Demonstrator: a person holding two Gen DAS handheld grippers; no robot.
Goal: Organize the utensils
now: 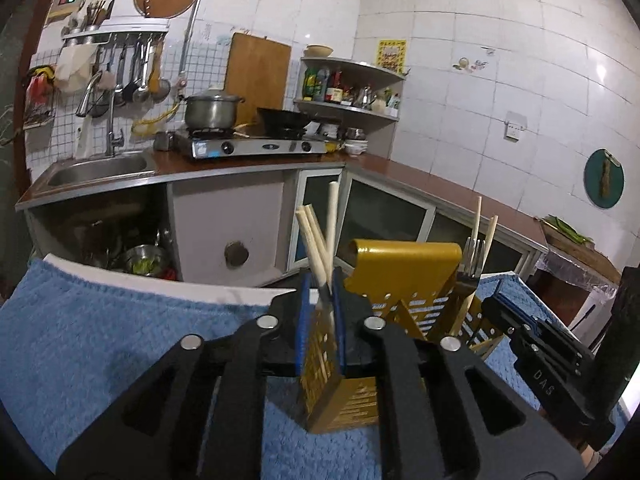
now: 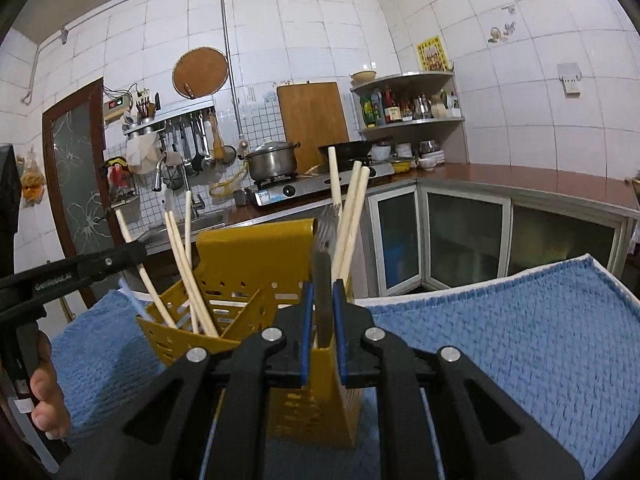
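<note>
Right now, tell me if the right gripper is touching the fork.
Touching. The right wrist view shows the right gripper with its blue pads pressed against both sides of the fork handle, above the yellow utensil holder.

Free room and obstacles. Yellow holder stands on the blue towel; its raised back panel blocks passage from behind. Chopsticks lean outward from the left compartment, and more chopsticks with a fork crowd the right one. The left tool reaches in from the left, near the chopstick tops. Open towel lies to the right of the holder.
</note>
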